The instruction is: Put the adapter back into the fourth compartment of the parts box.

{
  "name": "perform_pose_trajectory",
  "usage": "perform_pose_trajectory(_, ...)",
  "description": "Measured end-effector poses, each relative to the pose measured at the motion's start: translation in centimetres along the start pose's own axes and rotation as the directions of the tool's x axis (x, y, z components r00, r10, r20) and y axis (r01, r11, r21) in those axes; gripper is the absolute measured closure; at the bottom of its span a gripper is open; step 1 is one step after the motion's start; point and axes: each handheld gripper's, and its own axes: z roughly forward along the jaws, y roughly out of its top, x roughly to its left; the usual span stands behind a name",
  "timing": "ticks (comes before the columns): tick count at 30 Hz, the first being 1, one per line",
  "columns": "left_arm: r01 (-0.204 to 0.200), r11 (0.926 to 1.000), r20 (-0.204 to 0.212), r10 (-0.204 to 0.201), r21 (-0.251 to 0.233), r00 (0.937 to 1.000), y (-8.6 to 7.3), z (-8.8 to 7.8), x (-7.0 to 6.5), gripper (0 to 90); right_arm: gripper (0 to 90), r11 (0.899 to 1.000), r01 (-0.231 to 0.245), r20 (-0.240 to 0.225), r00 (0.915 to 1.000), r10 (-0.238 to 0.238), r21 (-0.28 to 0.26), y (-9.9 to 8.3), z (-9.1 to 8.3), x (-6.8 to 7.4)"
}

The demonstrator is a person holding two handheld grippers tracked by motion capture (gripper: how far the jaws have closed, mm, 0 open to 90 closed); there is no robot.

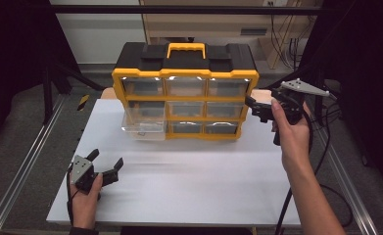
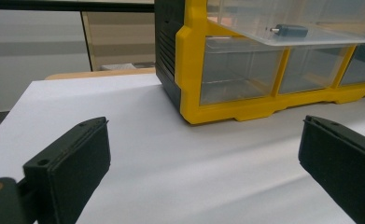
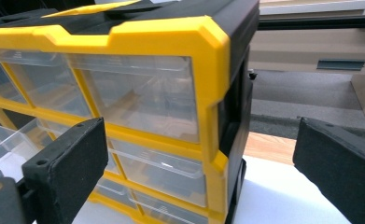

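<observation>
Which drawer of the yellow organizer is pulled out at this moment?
The left drawer of the middle row: it juts forward over the white table with a small dark item inside. The other drawers sit flush in the organizer.

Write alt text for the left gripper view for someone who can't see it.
A clear drawer holding a small dark object sticks out of a yellow-and-black organizer on a white table. The left gripper faces it, open.

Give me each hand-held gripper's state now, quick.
Left hand-held gripper: open, holding nothing, low over the table.
Right hand-held gripper: open, holding nothing, beside the drawer cabinet.
</observation>
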Motion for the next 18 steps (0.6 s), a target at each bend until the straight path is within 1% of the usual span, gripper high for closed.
perform_pose_trajectory(2, -0.006, 1.0, 0.002, 0.006, 0.004, 1.0, 0.0, 0.0, -0.1, 1.9, 3.3, 1.0, 0.001, 0.006, 1.0, -0.001, 0.005, -0.2, 0.0, -0.3)
perform_pose_trajectory(10, -0.002, 1.0, 0.001, 0.002, 0.005, 1.0, -0.1, 0.1, 0.0, 1.9, 3.2, 0.999, -0.037, 0.023, 0.9991, 0.037, -0.004, -1.9, -0.2, -1.5)
perform_pose_trajectory(12, -0.008, 0.9999, 0.001, 0.008, 0.011, 1.0, -0.1, 0.1, 0.0, 1.8, 3.1, 0.999, -0.039, 0.033, 0.9987, 0.039, 0.0, -2.3, -0.2, -1.8)
perform_pose_trajectory(18, -0.01, 0.9999, -0.001, 0.01, 0.011, 0.9999, -0.1, 0.1, -0.2, 1.9, 3.0, 0.998, -0.059, 0.043, 0.9973, 0.06, -0.012, -3.5, -0.9, -2.7)
